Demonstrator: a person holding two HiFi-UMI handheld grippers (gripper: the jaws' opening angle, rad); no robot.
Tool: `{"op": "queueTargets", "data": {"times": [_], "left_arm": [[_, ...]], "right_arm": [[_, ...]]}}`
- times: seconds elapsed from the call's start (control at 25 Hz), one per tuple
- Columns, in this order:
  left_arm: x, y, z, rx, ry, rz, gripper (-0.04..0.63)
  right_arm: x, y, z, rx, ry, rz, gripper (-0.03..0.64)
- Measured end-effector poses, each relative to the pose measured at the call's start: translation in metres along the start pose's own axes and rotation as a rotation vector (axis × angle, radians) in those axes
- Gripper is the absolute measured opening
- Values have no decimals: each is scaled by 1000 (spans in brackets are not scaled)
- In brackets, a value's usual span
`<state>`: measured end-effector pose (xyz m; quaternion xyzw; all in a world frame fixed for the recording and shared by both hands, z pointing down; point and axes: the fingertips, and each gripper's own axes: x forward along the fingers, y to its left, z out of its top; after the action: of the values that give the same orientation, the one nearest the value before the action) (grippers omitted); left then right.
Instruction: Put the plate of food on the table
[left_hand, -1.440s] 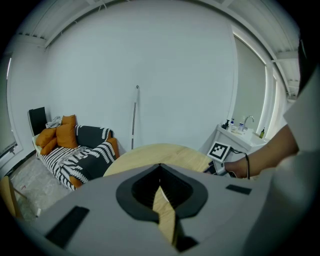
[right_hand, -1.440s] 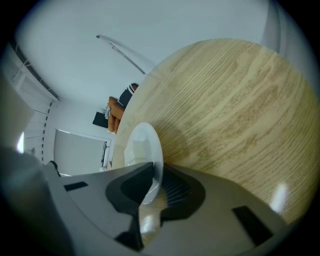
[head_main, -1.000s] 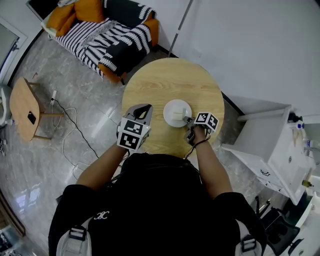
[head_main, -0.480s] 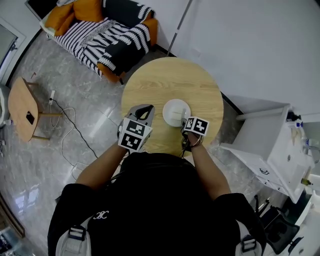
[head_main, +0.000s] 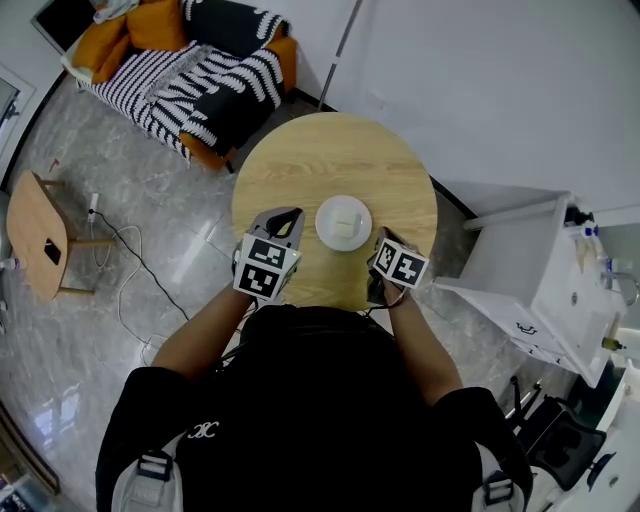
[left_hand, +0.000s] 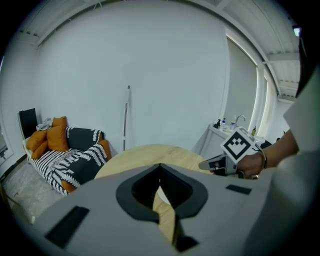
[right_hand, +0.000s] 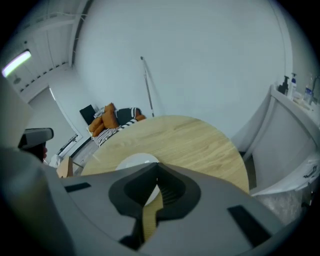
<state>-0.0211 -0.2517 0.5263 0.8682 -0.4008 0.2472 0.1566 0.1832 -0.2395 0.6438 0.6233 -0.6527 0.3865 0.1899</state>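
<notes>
Wooden table; plate of food flat, rim upward.

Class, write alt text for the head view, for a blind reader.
Seen from above, a white plate of food sits on a round wooden table. A person's left gripper and right gripper flank it, both shut and empty.

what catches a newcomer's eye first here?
The white plate of food sitting alone on the round wooden table, mid-frame in the head view. Flanking it at the near edge are the left gripper and the right gripper, whose jaws have just been closing with nothing between them. The striped sofa with orange cushions stands upper left.
</notes>
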Motion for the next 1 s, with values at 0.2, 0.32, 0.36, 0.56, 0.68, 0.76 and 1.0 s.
{"op": "queueTargets", "data": {"times": [0.2,0.32,0.36,0.56,0.68,0.76,1.0], "left_arm": [[6,-9,3,11,-6,-30,8],[10,-12,3,17,-2,-45,8],[11,-13,4,19,-1,-48,8],[16,-16,10,27,-11,-58,8],[16,-16,13,32,-15,-63,8],[16,-16,12,35,-14,-64,8],[17,-17,10,41,-6,-69,8]], "right_arm": [[-36,25,44,-149,-190,72,9],[-61,37,66,-281,-306,87,8],[-69,40,72,-316,-340,85,8],[-102,42,92,-385,-471,75,8],[-110,38,102,-381,-511,68,8],[-113,35,106,-371,-519,65,8],[-113,27,108,-341,-512,25,8]]}}
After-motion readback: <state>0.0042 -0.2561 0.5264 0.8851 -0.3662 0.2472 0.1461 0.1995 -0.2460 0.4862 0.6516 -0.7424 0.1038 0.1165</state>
